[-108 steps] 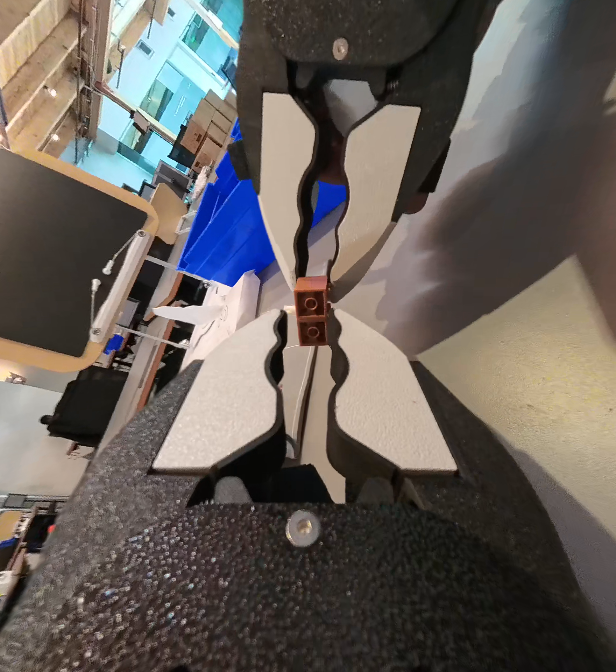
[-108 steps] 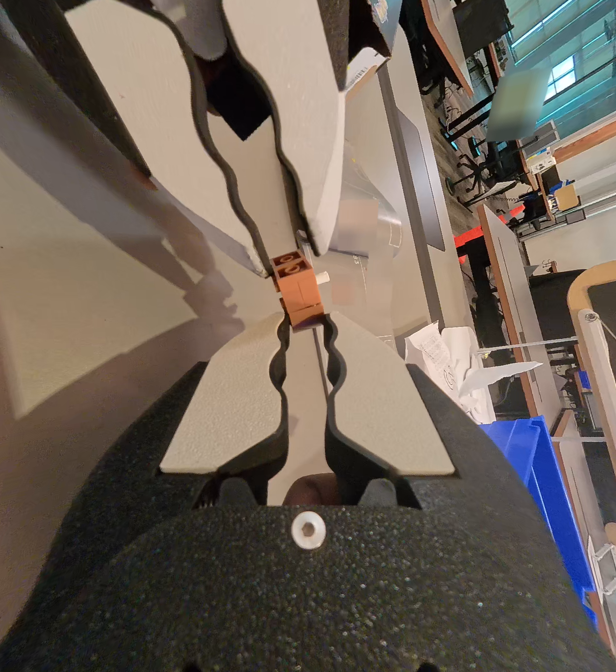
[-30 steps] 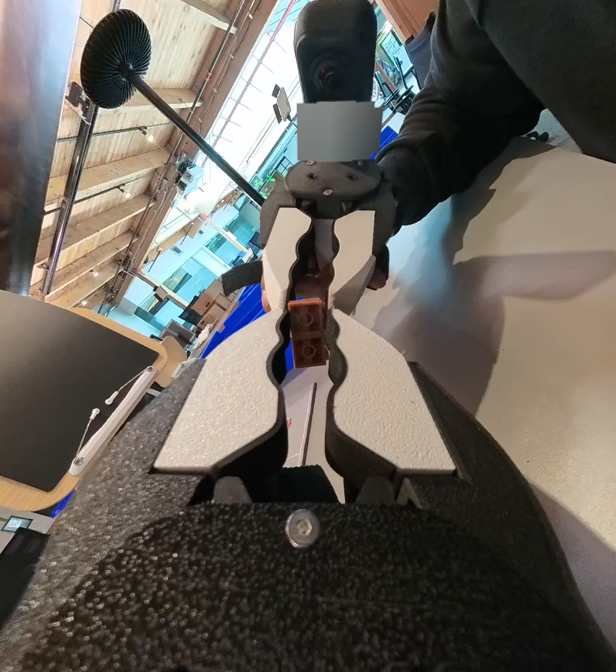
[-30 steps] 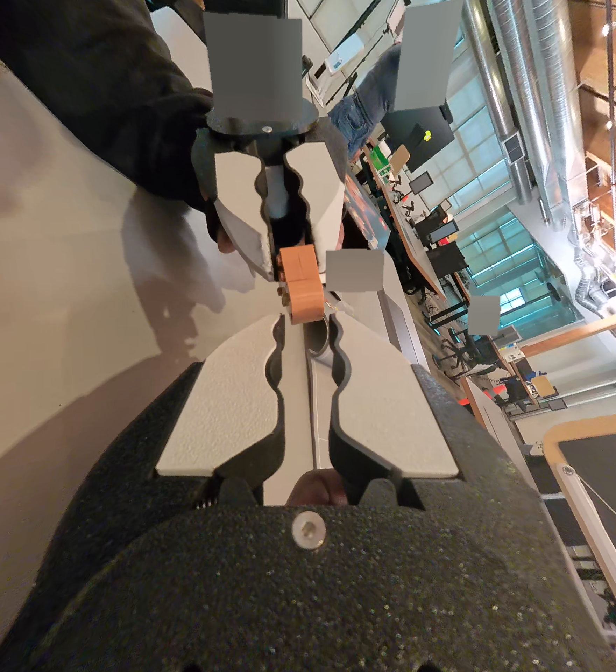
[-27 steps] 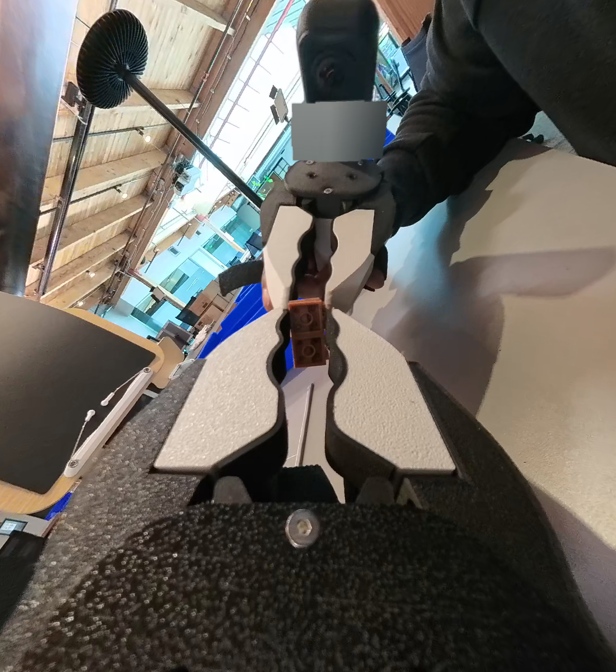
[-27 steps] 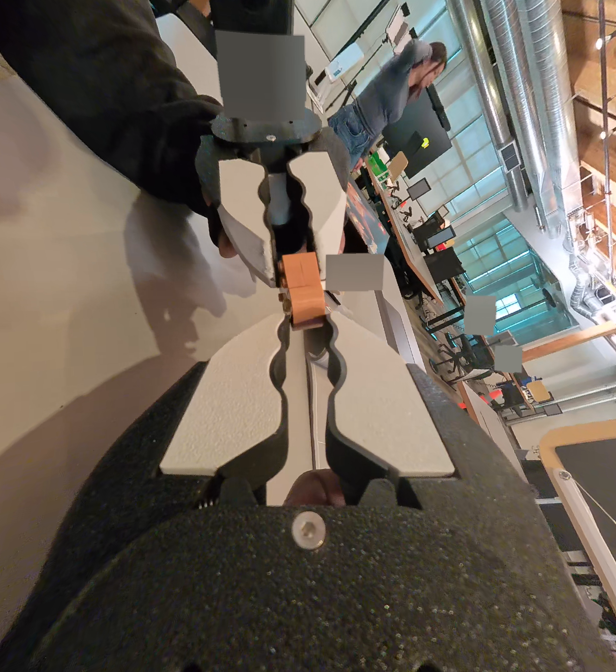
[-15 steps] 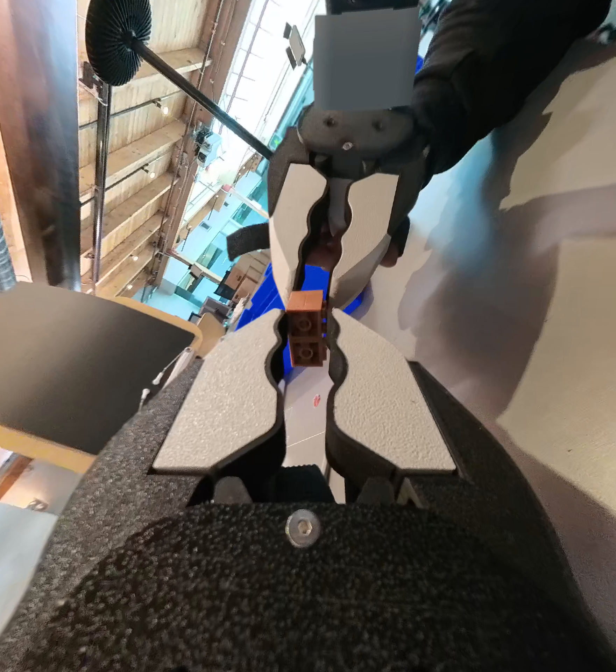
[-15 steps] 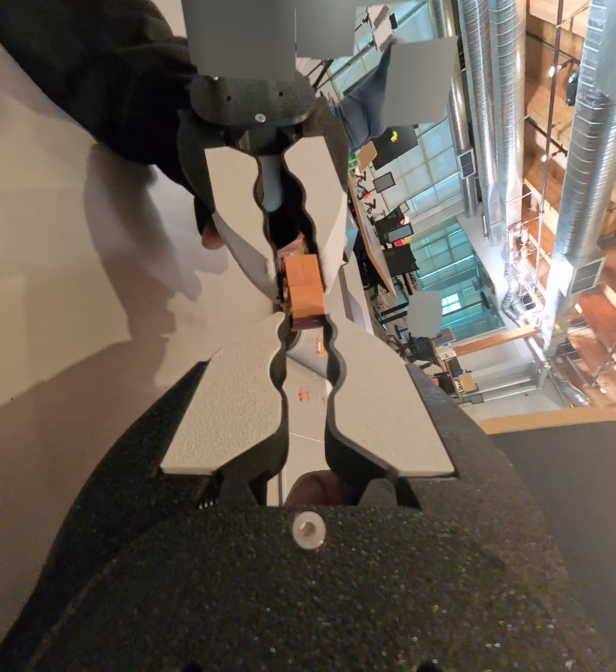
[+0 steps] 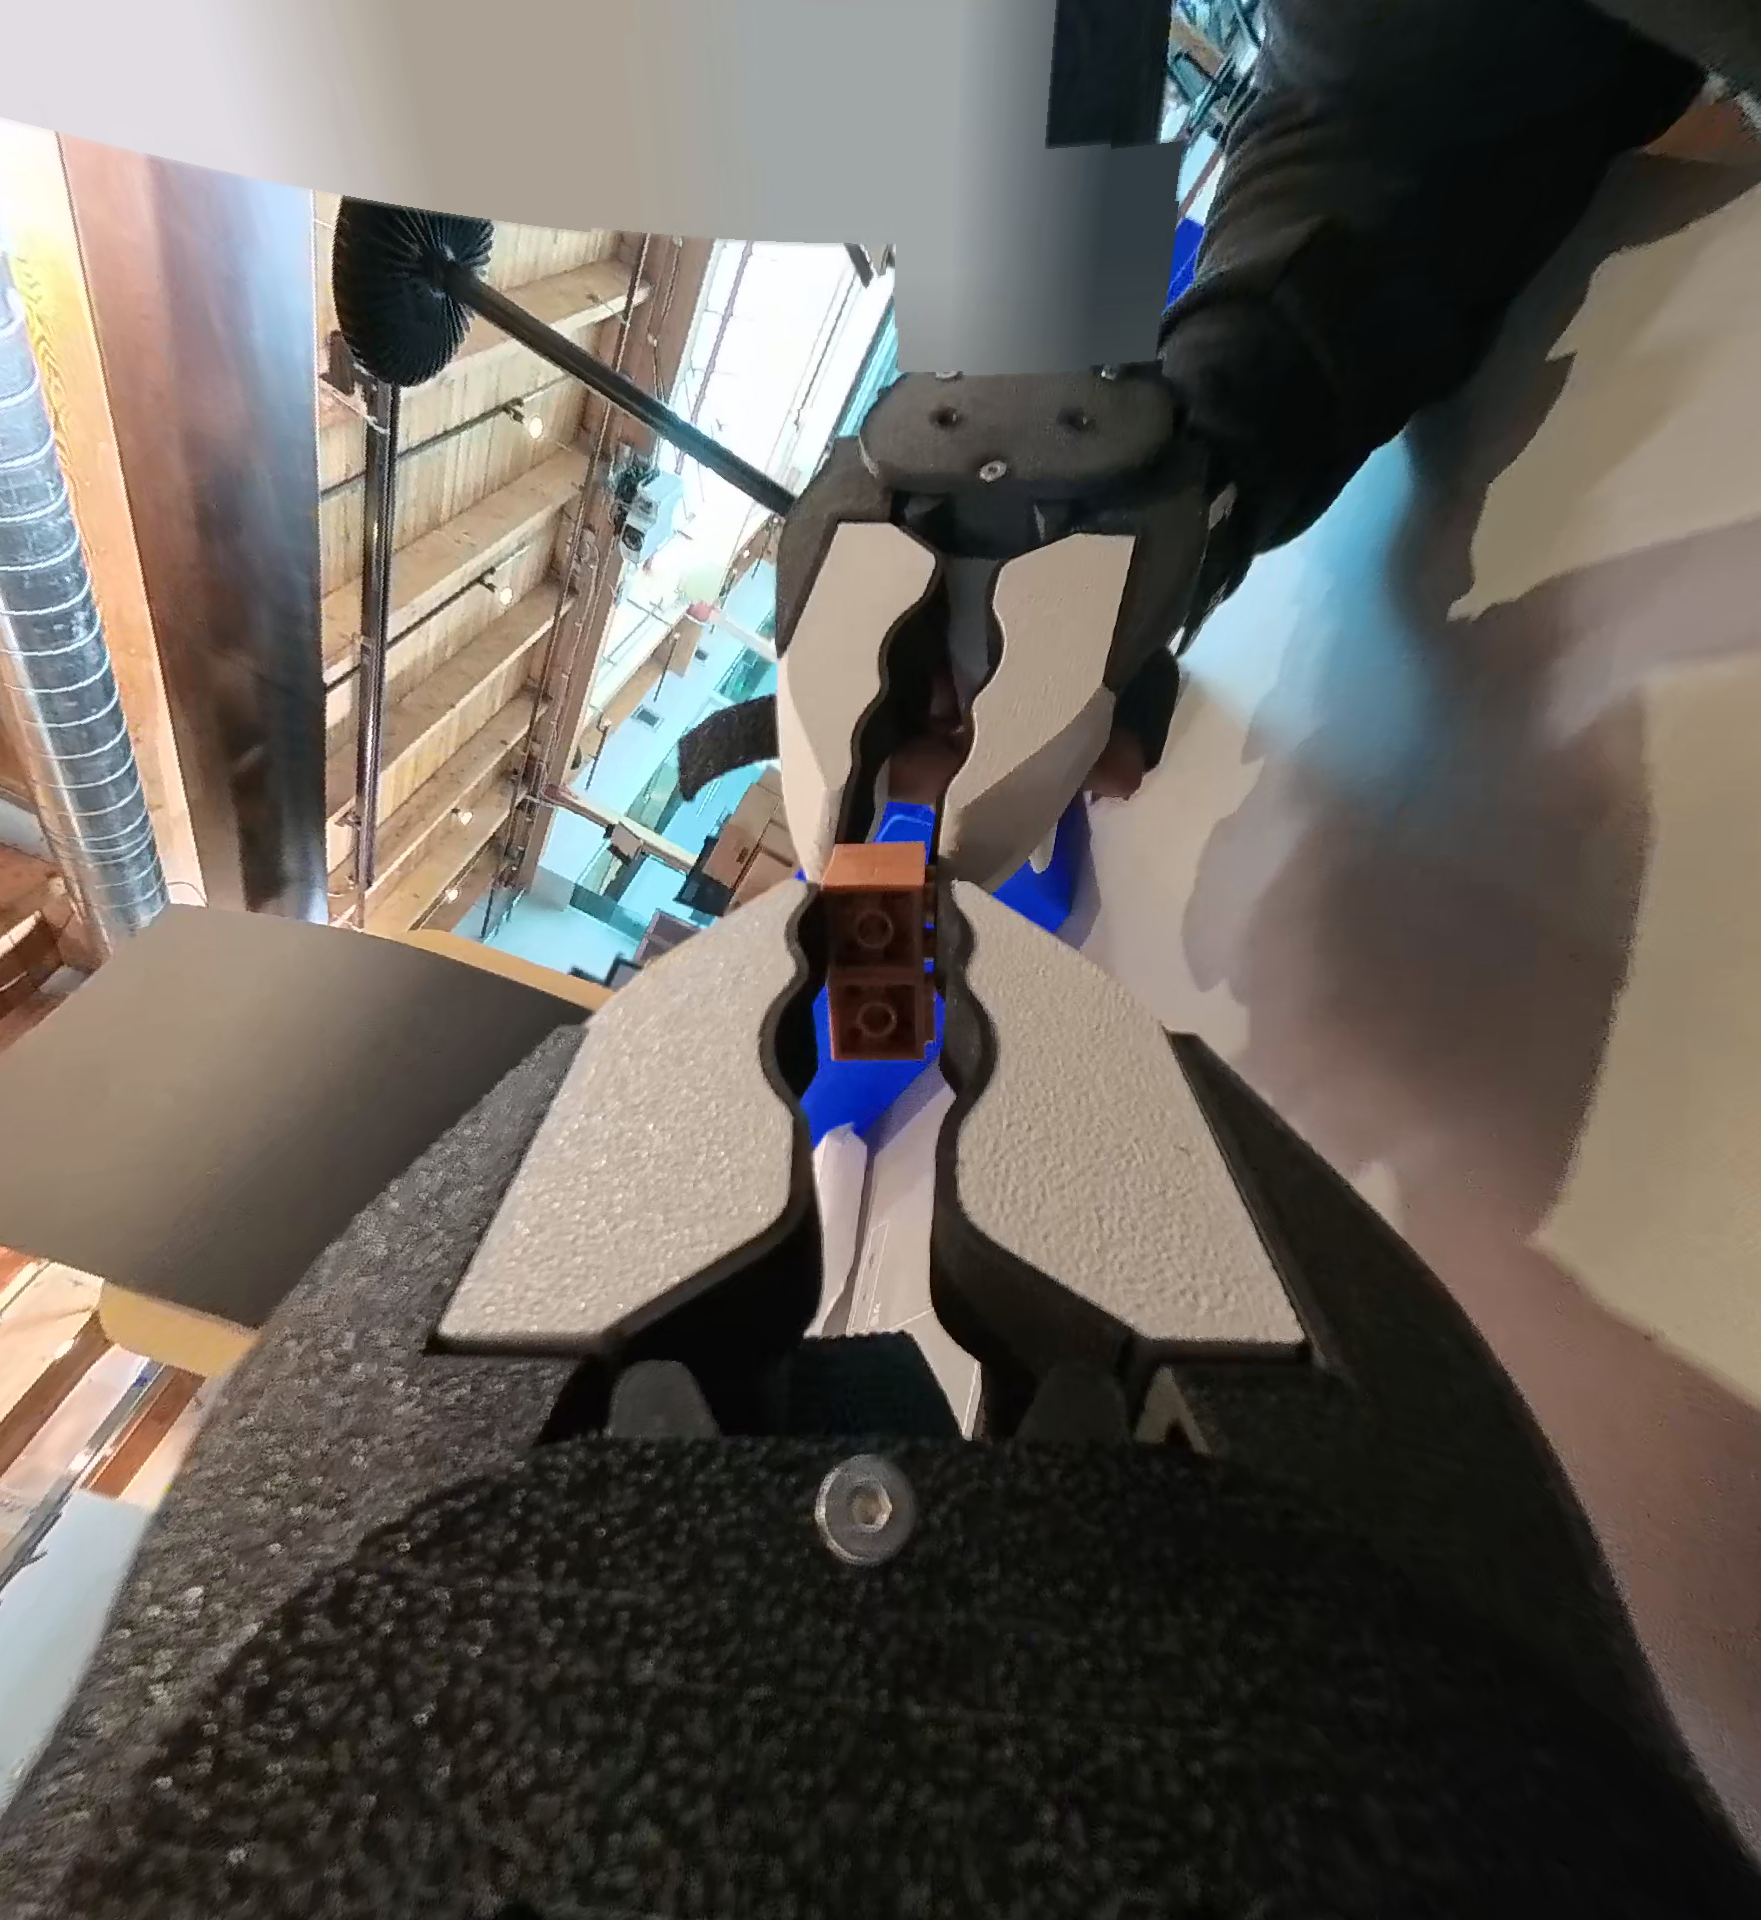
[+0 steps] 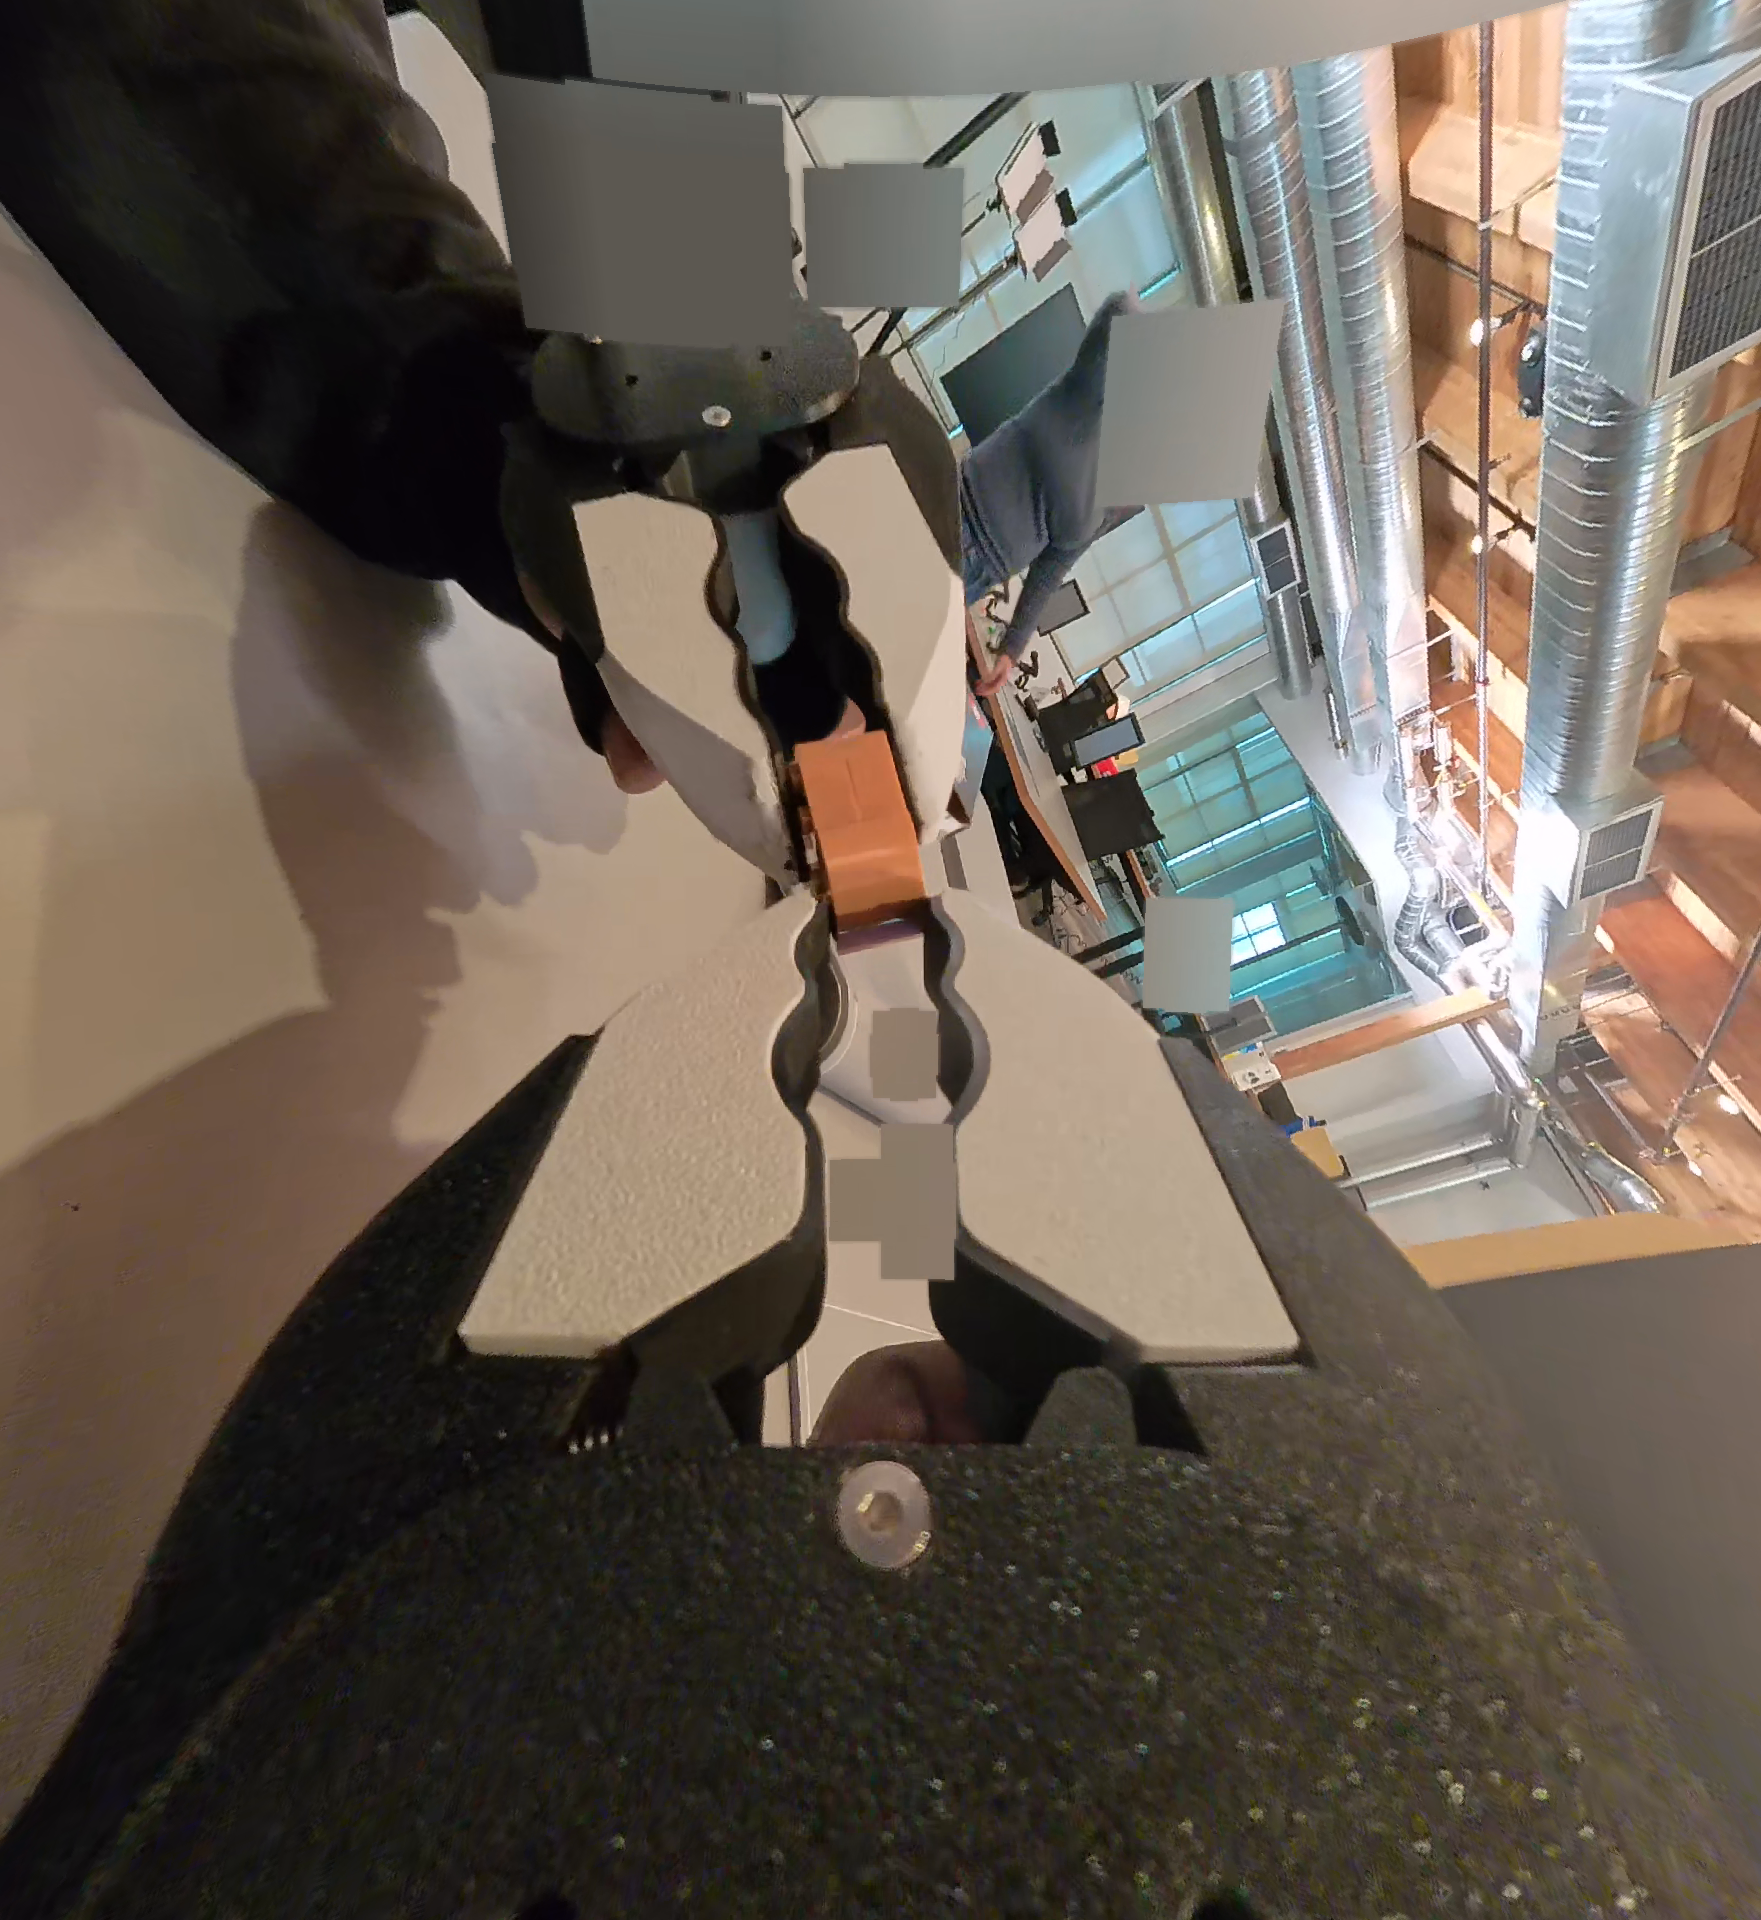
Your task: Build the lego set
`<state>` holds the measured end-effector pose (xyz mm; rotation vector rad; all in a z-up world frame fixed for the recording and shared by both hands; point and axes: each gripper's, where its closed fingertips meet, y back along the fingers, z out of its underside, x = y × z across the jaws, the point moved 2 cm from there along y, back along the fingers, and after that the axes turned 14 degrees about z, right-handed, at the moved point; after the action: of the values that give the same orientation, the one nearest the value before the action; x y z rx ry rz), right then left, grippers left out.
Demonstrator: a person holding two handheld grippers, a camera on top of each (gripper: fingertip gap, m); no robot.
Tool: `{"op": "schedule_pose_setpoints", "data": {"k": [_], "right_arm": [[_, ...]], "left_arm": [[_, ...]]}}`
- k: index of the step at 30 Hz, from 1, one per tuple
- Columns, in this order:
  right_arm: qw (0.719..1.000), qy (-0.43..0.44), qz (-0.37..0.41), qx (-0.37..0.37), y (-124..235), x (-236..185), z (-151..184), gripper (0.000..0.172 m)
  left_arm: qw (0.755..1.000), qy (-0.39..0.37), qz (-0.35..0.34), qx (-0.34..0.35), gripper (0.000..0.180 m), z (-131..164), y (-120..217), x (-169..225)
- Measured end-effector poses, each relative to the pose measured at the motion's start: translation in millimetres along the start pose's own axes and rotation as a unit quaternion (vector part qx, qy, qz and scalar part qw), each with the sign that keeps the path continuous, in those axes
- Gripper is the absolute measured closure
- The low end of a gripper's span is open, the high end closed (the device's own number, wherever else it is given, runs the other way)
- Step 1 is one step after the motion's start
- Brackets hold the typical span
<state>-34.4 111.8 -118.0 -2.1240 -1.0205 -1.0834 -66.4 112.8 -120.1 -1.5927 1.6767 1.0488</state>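
Two small brown bricks (image 9: 876, 966), joined end to end, sit between my left gripper's (image 9: 876, 904) fingertips, which are shut on them. My right gripper (image 9: 886, 857) faces it from above, its tips pinching the far end of the same bricks. In the right wrist view the bricks (image 10: 860, 821) look orange-brown, with studs on their left side. My right gripper (image 10: 876, 914) is shut on their near end, and my left gripper (image 10: 855, 831) grips the far end. Both grippers are held in the air above a pale table (image 9: 1634, 935).
A person's dark sleeve (image 9: 1375, 260) holds the right gripper; it also shows in the right wrist view (image 10: 232, 260). A blue bin (image 9: 1037, 862) lies behind the tips. A black panel with a wooden rim (image 9: 180, 1091) stands at the left. Another person (image 10: 1042, 468) stands far off. The grippers are tip to tip, or close to it.
My right gripper's jaws closed on the free end of the bricks held by my left gripper. Both grippers tilted, so the views swung toward the ceiling.
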Motion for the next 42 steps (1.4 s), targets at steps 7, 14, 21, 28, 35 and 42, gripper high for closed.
{"op": "schedule_pose_setpoints", "data": {"k": [7, 14, 21, 28, 35, 42], "right_arm": [[1.0, -0.01, -0.001, 0.012, 1.2, 0.4, -5.0, 0.156], [1.0, -0.012, -0.001, 0.017, 1.7, 0.2, -6.8, 0.156], [1.0, -0.009, 0.003, 0.019, 1.8, 0.4, -7.3, 0.156], [0.998, -0.063, 0.014, -0.001, -4.3, 7.2, -1.7, 0.153], [0.99, -0.141, -0.011, -0.01, -4.5, 10.2, 6.7, 0.148], [0.959, -0.269, -0.06, -0.061, -8.6, 12.6, 22.5, 0.146]], "left_arm": [[1.0, 0.0, -0.001, 0.02, 0.161, -5.4, 1.0, 0.1], [1.0, 0.002, 0.0, 0.03, 0.161, -8.0, 1.2, 0.5], [0.999, 0.004, 0.0, 0.033, 0.161, -7.9, 1.5, 0.2], [0.992, 0.107, -0.005, 0.069, 0.162, -1.8, 2.3, -9.0], [0.946, 0.293, 0.037, 0.132, 0.162, 6.9, -0.8, -14.4], [0.848, 0.493, 0.065, 0.185, 0.162, 26.6, -2.7, -19.9]]}}
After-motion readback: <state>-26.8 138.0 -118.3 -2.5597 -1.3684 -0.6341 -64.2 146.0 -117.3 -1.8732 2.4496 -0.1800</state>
